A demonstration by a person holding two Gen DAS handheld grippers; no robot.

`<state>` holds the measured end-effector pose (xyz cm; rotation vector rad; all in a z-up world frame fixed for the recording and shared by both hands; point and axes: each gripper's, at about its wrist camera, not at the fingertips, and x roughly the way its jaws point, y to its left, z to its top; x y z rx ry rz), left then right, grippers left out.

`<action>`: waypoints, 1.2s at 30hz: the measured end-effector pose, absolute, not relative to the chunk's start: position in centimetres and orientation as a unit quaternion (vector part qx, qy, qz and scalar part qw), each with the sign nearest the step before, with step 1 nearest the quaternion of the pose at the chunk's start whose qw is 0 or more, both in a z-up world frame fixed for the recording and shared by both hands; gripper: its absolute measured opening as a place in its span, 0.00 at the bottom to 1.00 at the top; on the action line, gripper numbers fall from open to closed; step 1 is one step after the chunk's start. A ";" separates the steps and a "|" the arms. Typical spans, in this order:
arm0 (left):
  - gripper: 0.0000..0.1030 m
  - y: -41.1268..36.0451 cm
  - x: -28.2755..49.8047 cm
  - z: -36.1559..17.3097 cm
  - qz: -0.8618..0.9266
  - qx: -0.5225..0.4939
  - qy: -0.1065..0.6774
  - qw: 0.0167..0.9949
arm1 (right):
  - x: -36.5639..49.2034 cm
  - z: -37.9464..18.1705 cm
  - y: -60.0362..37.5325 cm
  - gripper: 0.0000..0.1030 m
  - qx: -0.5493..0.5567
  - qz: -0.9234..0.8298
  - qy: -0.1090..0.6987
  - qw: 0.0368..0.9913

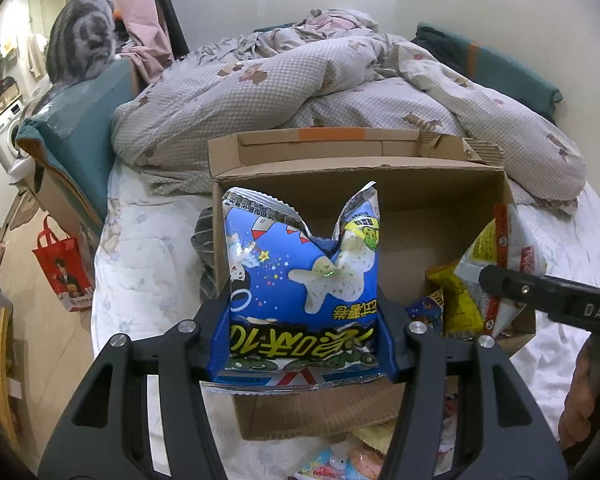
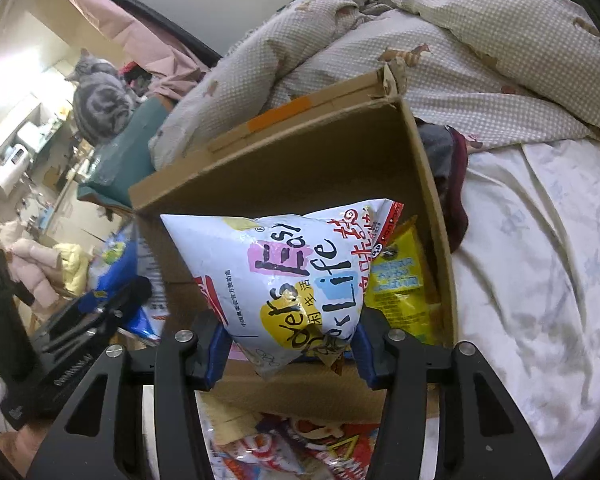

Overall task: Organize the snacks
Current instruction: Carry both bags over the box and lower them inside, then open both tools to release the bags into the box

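across the bed (image 1: 148,280), which carries everything else, a rumpled checked duvet (image 1: 340,92) is heaped just behind the open cardboard box (image 1: 440,200), and the box sits on the pale sheet with its flaps up. far to the left of the box, a grey tabby cat (image 1: 82,32) sits with its back turned on a teal cushion (image 1: 84,132), well apart from the box. over the box's left half, the left gripper (image 1: 302,344) is pinching a blue chip bag (image 1: 304,276) between its blue pads, the bag standing upright with its crimped top edge splayed open above the box's interior. at the box's right side, the right gripper (image 2: 286,344) is clamped on a white snack bag (image 2: 284,276) printed with "easy life", tilted and held above the box's near wall. inside the box, against its right wall and just behind the white bag, a yellow snack packet (image 2: 400,280) rests. in front of the box's near wall, more loose snack packets (image 2: 300,448) lie on the sheet, partly hidden by the gripper frames.
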<state>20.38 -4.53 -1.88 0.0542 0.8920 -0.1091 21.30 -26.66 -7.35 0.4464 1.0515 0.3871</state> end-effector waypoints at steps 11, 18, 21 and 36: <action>0.53 -4.8 21.4 -3.2 -0.062 0.017 0.453 0.889 | 22.1 -8.8 -26.5 0.54 0.205 0.167 0.514 0.816; 0.54 -5.1 21.2 -3.4 -0.068 0.020 0.454 0.888 | 22.5 -9.1 -26.5 0.60 0.221 0.170 0.521 0.807; 0.54 -5.0 21.2 -3.2 -0.068 0.019 0.451 0.890 | 22.5 -9.1 -26.4 0.65 0.225 0.175 0.519 0.806; 0.71 -5.2 21.0 -3.1 -0.075 0.015 0.456 0.887 | 22.4 -8.5 -26.7 0.87 0.243 0.180 0.502 0.810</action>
